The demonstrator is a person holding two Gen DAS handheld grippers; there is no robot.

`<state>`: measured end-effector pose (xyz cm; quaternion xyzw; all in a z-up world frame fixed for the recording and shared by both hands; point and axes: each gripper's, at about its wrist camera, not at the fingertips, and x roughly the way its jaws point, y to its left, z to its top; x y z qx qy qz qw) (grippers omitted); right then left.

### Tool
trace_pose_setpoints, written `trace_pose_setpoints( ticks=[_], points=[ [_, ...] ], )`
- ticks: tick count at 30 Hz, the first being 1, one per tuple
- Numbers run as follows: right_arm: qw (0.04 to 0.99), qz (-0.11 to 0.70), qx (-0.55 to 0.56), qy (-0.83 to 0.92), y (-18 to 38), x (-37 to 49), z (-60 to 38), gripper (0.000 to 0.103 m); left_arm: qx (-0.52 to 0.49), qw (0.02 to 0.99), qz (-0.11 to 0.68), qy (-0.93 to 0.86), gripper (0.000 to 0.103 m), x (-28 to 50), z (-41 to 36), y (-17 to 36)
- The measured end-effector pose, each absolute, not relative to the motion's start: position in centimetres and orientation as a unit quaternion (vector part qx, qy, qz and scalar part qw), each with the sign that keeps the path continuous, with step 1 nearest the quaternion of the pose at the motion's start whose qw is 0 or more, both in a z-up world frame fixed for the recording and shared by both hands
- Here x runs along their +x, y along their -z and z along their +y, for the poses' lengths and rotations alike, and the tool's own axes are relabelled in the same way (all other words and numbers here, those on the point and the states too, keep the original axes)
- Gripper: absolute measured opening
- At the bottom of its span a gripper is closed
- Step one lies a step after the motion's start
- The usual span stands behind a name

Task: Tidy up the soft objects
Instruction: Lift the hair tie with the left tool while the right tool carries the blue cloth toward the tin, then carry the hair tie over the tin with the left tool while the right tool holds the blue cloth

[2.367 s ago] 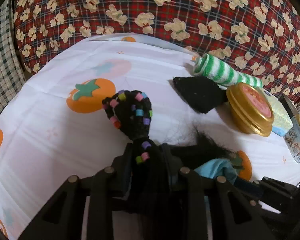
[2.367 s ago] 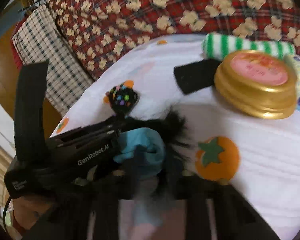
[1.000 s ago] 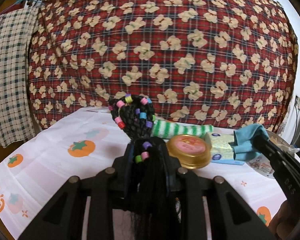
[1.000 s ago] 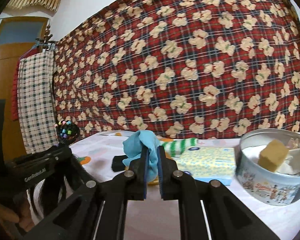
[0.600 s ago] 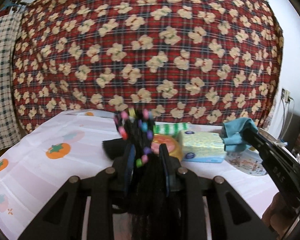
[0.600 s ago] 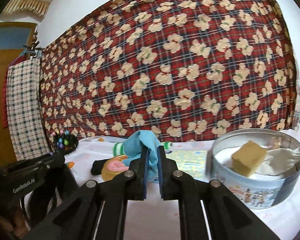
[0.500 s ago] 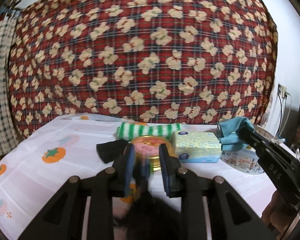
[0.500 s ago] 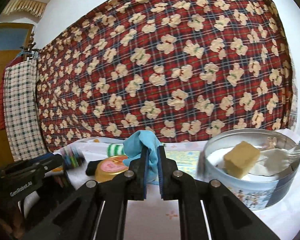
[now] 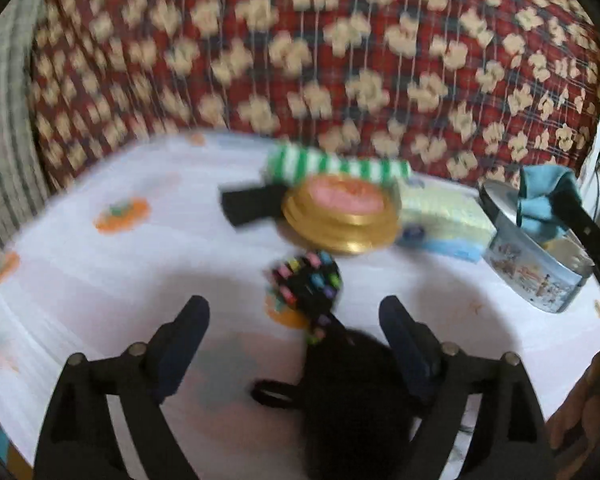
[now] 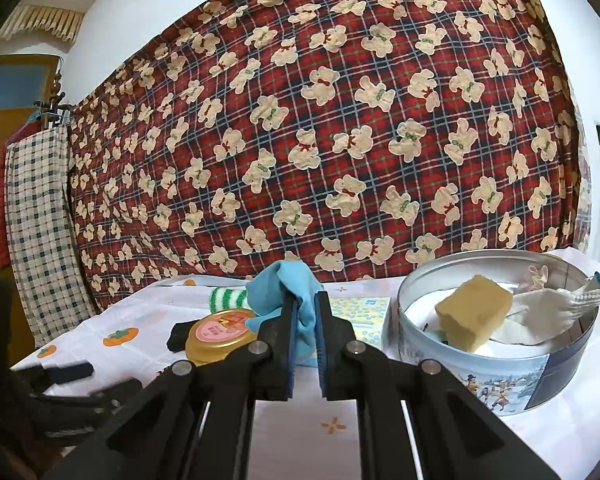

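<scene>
My left gripper is open above the white tablecloth. A black hairpiece with coloured beads lies free on the cloth between the spread fingers, its black hair trailing toward the camera. My right gripper is shut on a blue cloth and holds it up, left of a round tin. The tin holds a yellow sponge and white cloths. In the left wrist view the blue cloth hangs over the tin.
A gold-lidded jar, a black cloth, a green-striped roll and a yellow-green tissue pack stand at the back of the cloth. A red bear-print blanket hangs behind.
My left gripper opened and the beaded hairpiece dropped onto the cloth. The right gripper carried the blue cloth up and rightward, beside the tin.
</scene>
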<state>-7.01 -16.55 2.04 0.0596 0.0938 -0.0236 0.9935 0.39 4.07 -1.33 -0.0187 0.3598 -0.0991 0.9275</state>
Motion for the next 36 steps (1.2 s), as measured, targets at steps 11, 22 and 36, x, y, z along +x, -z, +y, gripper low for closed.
trace_pose_setpoints(
  ticks=[11, 22, 36],
  points=[
    [0.992, 0.095, 0.073, 0.027, -2.0, -7.0, -17.1, 0.009, -0.009, 0.893, 0.443, 0.082, 0.033, 3.5, 1.1, 4.8],
    [0.992, 0.087, 0.084, 0.025, -2.3, -7.3, -18.0, 0.009, -0.08, 0.913, 0.373, 0.142, 0.018, 2.2, 3.0, 1.4],
    [0.994, 0.03, 0.086, 0.059, -4.2, -9.6, -21.9, 0.009, -0.063, 0.943, 0.212, 0.248, 0.018, -1.7, -2.7, -7.3]
  ],
)
